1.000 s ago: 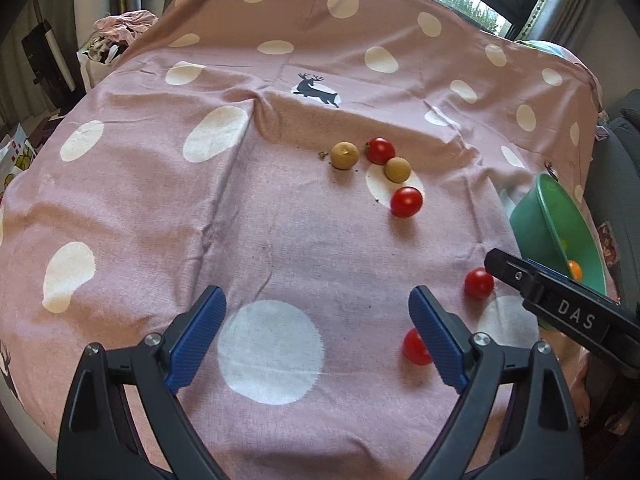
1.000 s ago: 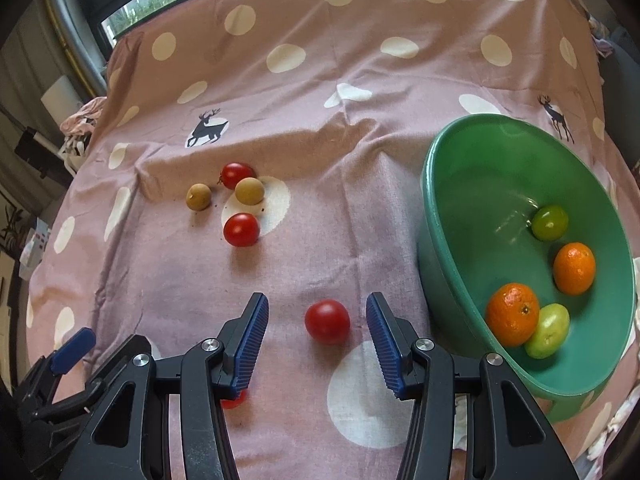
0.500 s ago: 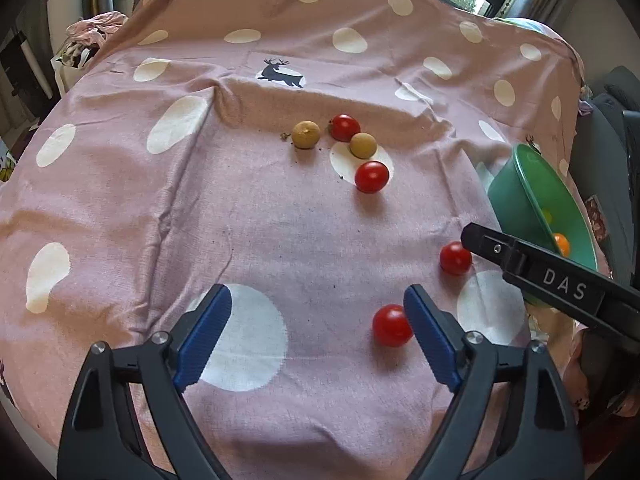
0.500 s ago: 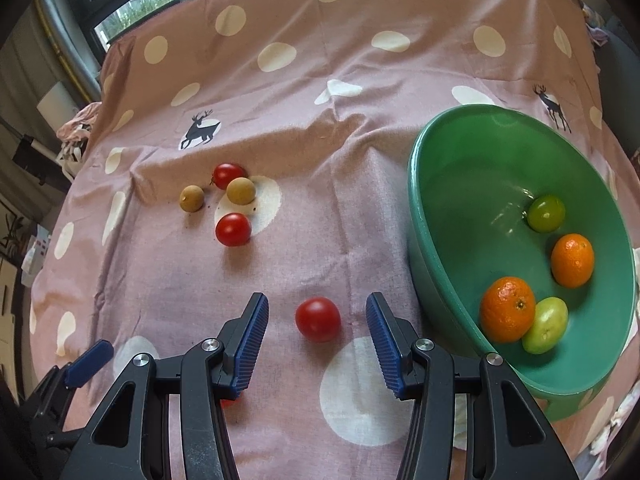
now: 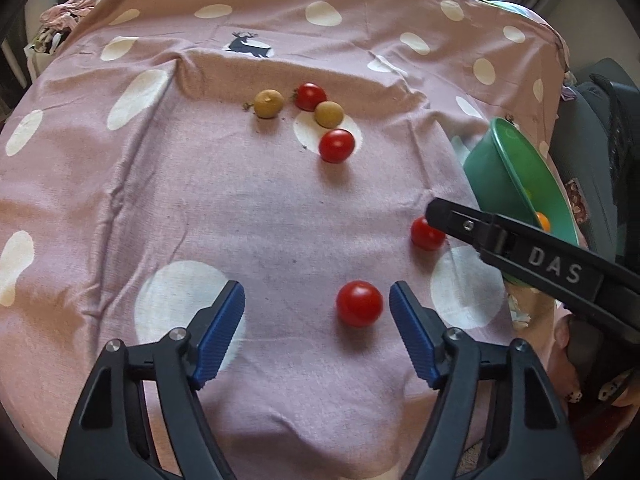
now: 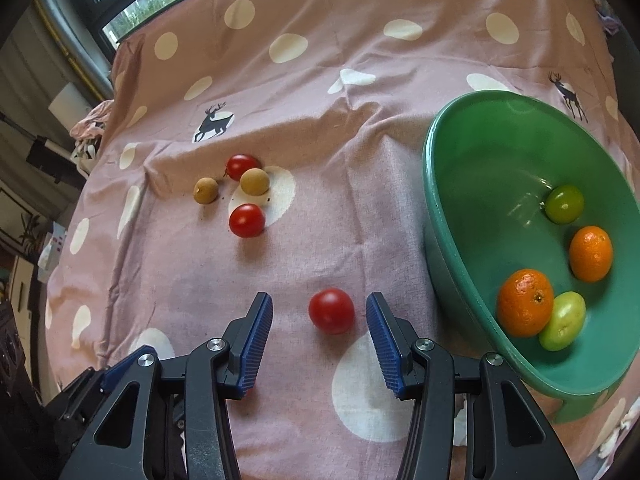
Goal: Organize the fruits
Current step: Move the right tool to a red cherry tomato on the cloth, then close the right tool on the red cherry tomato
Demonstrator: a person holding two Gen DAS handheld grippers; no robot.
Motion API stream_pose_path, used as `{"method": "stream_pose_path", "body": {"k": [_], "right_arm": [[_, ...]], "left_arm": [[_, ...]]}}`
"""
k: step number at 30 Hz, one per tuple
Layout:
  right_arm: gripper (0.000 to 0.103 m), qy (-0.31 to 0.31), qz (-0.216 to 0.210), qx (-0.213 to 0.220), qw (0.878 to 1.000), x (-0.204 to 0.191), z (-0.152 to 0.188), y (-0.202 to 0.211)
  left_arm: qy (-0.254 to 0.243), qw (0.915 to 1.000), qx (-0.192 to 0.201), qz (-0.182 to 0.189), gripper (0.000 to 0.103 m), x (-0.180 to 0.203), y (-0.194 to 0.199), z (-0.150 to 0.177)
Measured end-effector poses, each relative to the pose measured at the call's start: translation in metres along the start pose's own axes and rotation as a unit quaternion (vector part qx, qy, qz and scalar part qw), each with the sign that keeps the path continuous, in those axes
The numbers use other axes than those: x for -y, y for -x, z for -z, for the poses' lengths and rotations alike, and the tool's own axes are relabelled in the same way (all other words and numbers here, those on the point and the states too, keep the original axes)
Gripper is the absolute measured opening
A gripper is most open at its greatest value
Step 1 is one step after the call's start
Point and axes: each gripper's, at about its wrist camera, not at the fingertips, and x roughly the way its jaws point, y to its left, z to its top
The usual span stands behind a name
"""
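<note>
Red, smooth and soft-skinned, the cherry tomato (image 5: 359, 303) sits between your closing left gripper (image 5: 317, 330) pads at 1 o'clock, untouched, so pinch its widest middle gently.

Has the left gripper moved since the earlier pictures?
Yes. The left gripper moved right across the cloth, toward the tomato, now between its closing jaws.
</note>
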Motion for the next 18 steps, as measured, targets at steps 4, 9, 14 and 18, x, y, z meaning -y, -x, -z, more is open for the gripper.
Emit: {"method": "stream_pose_path", "body": {"k": [4, 9, 14, 18], "right_arm": [[0.046, 0.002, 0.012, -0.001, 1.000, -0.001, -0.001, -0.007], [0.043, -0.002, 0.024, -0.010, 1.000, 0.003, -0.002, -0.015], [0.038, -0.007, 0.020, -0.015, 1.000, 0.006, -0.002, -0.019], [0.036, 0.000, 0.017, -0.018, 1.000, 0.002, -0.002, -0.022]], "left_arm": [[-0.003, 0.9999, -0.014, 0.007, 0.070, 0.007, -0.007, 0.002], [-0.013, 0.9995, -0.027, 0.003, 0.066, 0.014, -0.015, 0.004], [-0.011, 0.9994, -0.033, 0.001, 0.061, 0.015, -0.019, 0.005], [-0.008, 0.9995, -0.031, -0.001, 0.057, 0.014, -0.019, 0.005]]}}
